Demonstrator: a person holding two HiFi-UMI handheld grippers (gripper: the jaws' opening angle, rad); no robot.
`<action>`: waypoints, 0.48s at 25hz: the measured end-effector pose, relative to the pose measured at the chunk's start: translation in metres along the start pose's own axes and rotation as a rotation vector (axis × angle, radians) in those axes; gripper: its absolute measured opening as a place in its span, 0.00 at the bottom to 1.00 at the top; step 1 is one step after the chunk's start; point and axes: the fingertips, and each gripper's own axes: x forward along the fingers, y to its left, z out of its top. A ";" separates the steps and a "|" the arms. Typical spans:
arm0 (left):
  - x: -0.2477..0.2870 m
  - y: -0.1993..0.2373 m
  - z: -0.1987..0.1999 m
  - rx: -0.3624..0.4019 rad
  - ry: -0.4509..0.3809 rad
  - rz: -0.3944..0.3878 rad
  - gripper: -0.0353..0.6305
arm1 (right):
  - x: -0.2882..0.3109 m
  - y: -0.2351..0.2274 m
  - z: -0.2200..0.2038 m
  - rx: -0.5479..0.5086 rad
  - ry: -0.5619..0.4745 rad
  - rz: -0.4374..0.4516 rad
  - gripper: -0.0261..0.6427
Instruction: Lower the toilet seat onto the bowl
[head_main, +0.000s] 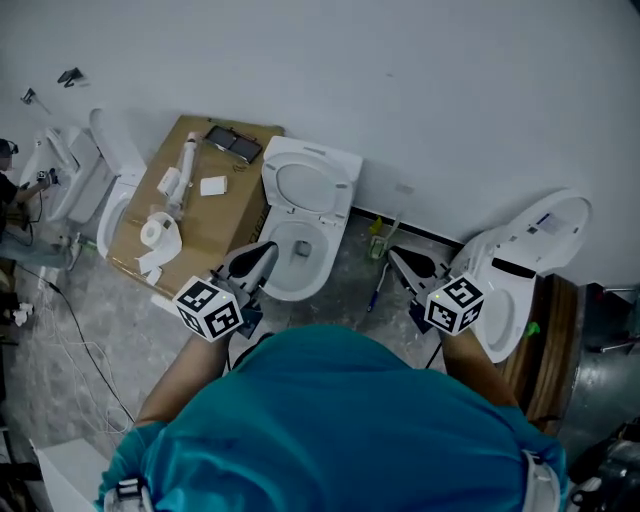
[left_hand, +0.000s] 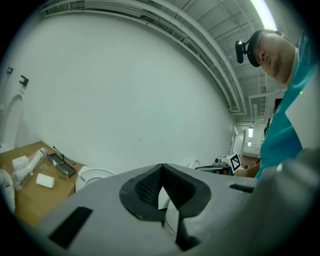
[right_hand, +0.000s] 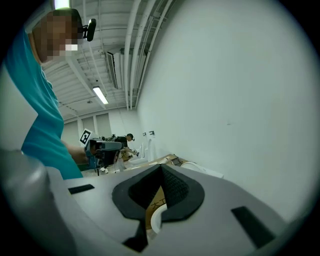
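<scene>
A white toilet stands against the wall in the middle of the head view. Its seat (head_main: 308, 182) is raised and leans back above the open bowl (head_main: 283, 287). My left gripper (head_main: 266, 250) is shut and empty, and hovers over the bowl's left rim. My right gripper (head_main: 396, 256) is shut too, holds nothing, and hangs to the right of the bowl over the floor. In the left gripper view, the closed left gripper (left_hand: 161, 169) points at the wall, with the seat (left_hand: 93, 175) low on the left. The right gripper (right_hand: 161, 171) shows closed in the right gripper view.
A cardboard box (head_main: 232, 214) beside the toilet's left carries a paper roll (head_main: 158, 233), tubes and a black tray (head_main: 234, 143). A second toilet (head_main: 532, 250) with its lid up stands at the right, a third toilet (head_main: 92, 180) at far left. Cables cross the floor on the left.
</scene>
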 end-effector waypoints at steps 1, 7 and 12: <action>-0.003 0.010 0.001 -0.002 -0.001 0.009 0.06 | 0.010 -0.001 0.001 0.001 0.003 0.002 0.04; -0.017 0.103 0.006 -0.010 0.015 -0.005 0.06 | 0.095 -0.009 0.005 -0.009 0.008 -0.063 0.04; -0.010 0.204 0.012 0.045 0.114 -0.092 0.06 | 0.189 -0.013 0.004 -0.003 0.036 -0.181 0.04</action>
